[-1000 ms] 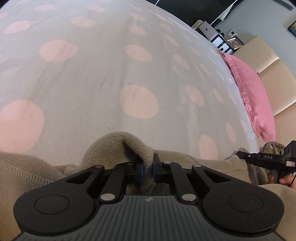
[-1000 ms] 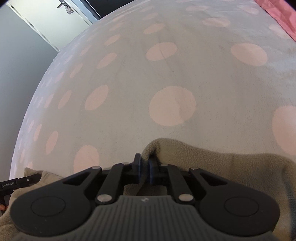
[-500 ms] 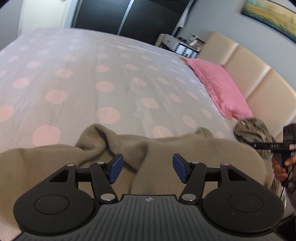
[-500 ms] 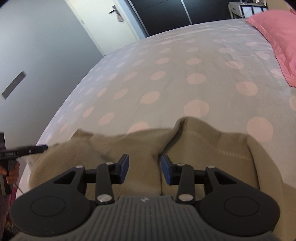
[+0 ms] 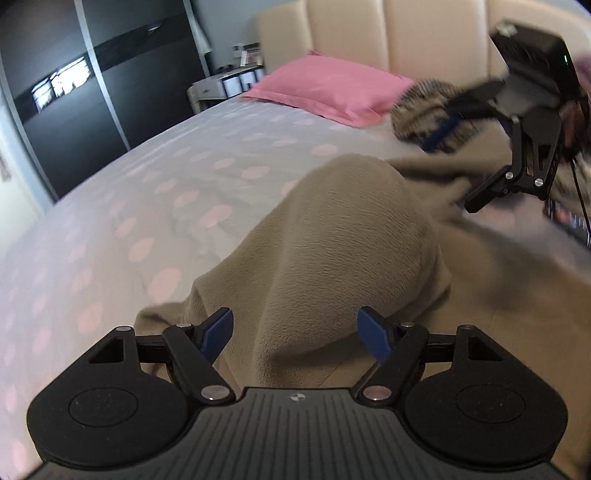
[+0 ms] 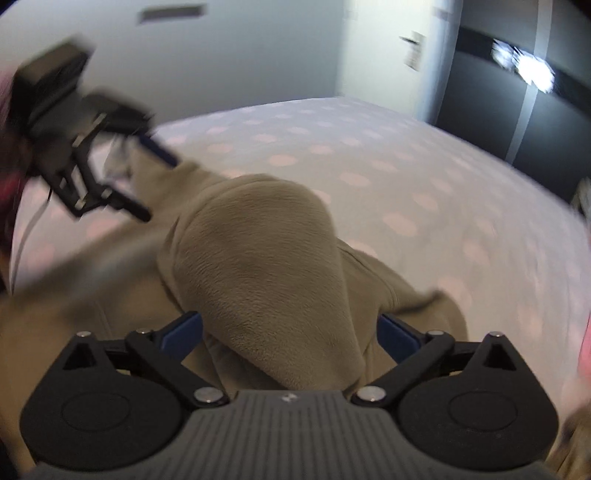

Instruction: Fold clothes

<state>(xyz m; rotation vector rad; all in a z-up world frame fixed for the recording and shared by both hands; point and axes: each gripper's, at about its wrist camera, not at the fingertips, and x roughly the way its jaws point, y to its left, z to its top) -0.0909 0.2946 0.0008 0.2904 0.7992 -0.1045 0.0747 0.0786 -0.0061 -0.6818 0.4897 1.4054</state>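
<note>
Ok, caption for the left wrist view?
Left gripper open over a beige fleece garment on the polka-dot bedspread, pink pillow behind, right gripper also open.

Fuzzy matt fleece garment (image 5: 343, 236); smooth cotton bedsheet (image 5: 155, 177)

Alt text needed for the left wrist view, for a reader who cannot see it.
The left tongs stand open over a rumpled beige fleece garment on a bed with a pink-dotted white cover. The right tongs, blurred, hover at the upper right, near a pink pillow and a cream headboard.
</note>
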